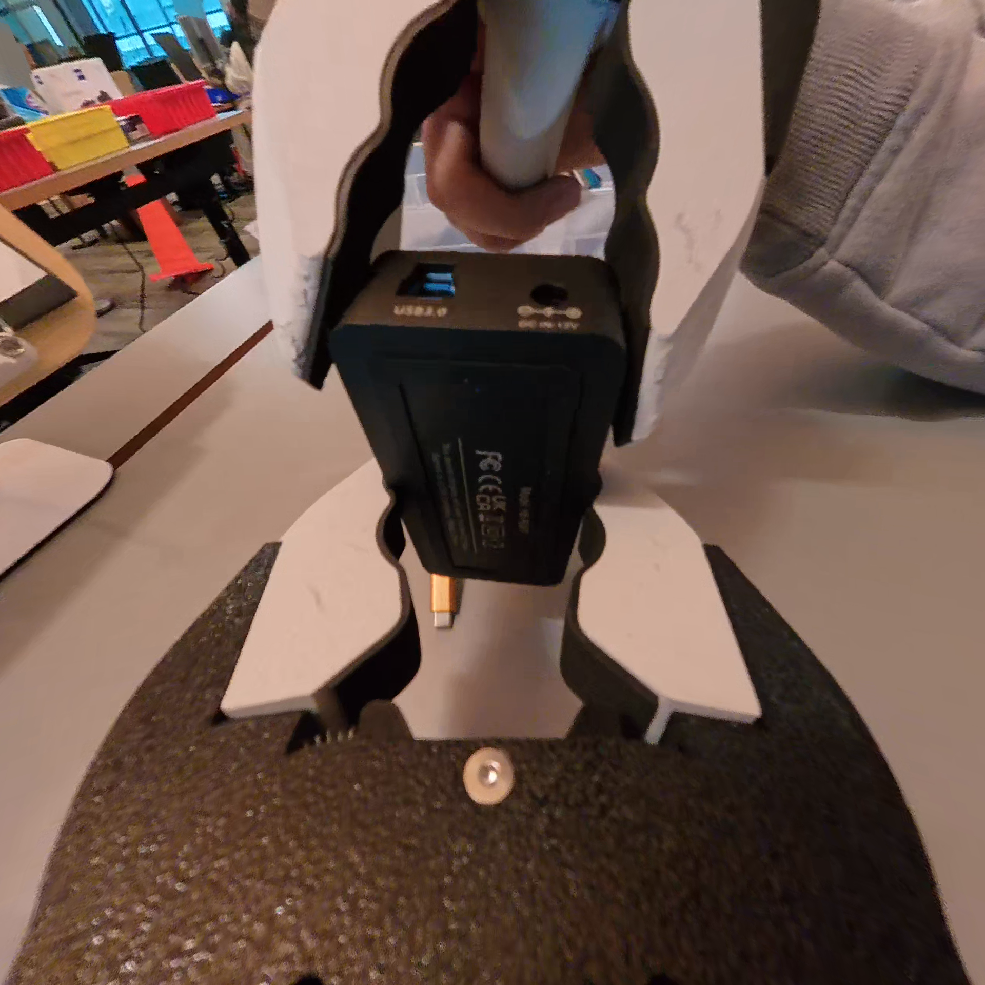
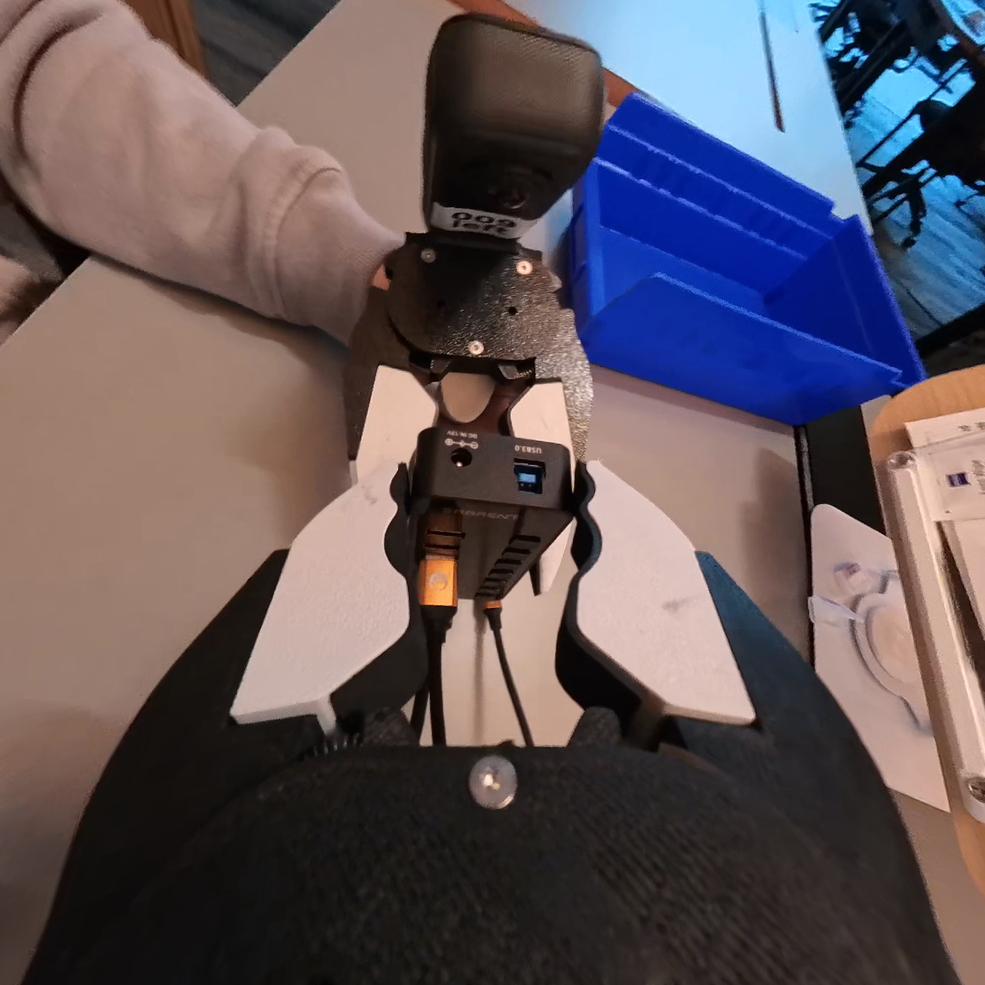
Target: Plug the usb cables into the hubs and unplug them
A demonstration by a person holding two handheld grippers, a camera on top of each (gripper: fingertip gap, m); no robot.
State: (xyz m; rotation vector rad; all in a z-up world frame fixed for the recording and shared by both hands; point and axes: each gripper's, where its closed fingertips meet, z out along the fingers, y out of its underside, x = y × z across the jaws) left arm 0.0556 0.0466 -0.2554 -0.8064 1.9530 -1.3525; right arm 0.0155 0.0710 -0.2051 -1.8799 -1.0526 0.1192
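Observation:
A black USB hub [image 1: 479, 426] is held above the grey table between both grippers, its end face with a blue port turned up. My left gripper [image 1: 490, 501] is shut on the hub's lower part, with the labelled underside facing it. My right gripper [image 2: 493, 471] is shut on the hub [image 2: 495, 479] near the end face; in the left wrist view its fingers [image 1: 631, 373] flank the hub's upper end. An orange USB plug [image 2: 438, 578] with a black cable sits in a port on the hub's slotted face. A second orange plug [image 2: 490, 605] shows beside it, and one plug [image 1: 442, 602] shows under the hub.
A blue bin [image 2: 719, 277] stands on the grey table [image 2: 160, 479] behind the hub. Papers and a white frame [image 2: 938, 559] lie on a round wooden top at the right. A hand [image 1: 479, 186] and grey sleeve [image 1: 879, 213] are close. Red and yellow bins [image 1: 74, 133] sit far off.

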